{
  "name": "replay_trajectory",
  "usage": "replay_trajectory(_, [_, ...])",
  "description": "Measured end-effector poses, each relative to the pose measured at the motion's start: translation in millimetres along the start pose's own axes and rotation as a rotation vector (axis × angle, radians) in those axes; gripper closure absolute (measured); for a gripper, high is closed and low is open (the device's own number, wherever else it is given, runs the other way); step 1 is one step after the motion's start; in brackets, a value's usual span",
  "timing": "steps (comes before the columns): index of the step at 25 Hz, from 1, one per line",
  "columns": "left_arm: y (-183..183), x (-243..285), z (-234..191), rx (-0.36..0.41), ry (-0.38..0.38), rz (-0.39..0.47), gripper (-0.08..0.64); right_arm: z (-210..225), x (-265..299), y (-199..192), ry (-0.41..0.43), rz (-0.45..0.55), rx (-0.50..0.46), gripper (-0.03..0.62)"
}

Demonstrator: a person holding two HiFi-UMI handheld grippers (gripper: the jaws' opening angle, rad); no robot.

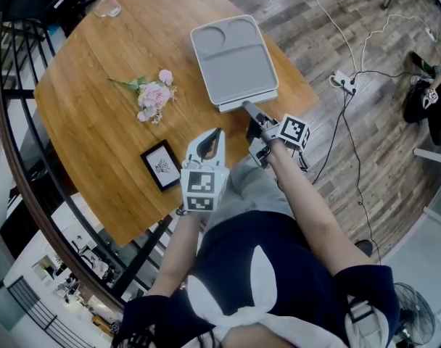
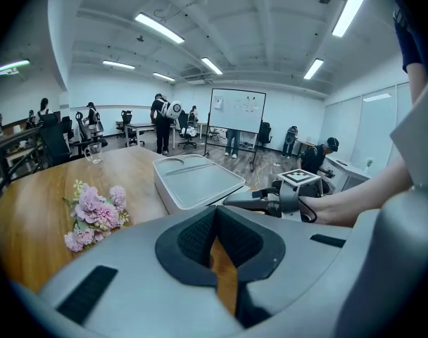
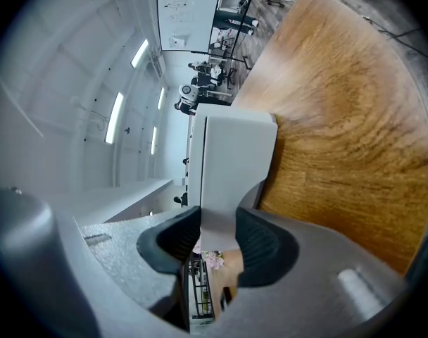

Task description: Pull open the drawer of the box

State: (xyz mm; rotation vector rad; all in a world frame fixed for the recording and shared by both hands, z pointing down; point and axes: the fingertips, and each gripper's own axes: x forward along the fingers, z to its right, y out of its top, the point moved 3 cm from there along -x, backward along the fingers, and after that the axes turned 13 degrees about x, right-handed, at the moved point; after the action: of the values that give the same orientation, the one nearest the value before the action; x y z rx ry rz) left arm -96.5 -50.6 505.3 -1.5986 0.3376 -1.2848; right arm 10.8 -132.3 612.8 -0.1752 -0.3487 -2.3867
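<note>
Drawer [image 3: 236, 162] — gripped end hidden inside the right claw [image 3: 219, 224].

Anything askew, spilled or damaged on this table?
Nothing stands out: nothing spilled or damaged. The flowers lie loose on the table; the right tongs grip the drawer of the box, which sits near the table's edge.

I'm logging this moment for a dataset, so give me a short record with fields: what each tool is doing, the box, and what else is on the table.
left tool: shut, empty, above the table
right tool: closed on the drawer of the box
box: grey, near the table edge
also on table: pink flowers, picture frame, glass
</note>
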Motion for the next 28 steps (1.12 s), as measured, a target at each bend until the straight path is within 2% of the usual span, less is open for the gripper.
replay_trajectory(28, [-7,-18,14,-0.004,0.000,-0.013,0.543,2,-21,-10,-0.030,0.017,0.024,0.448])
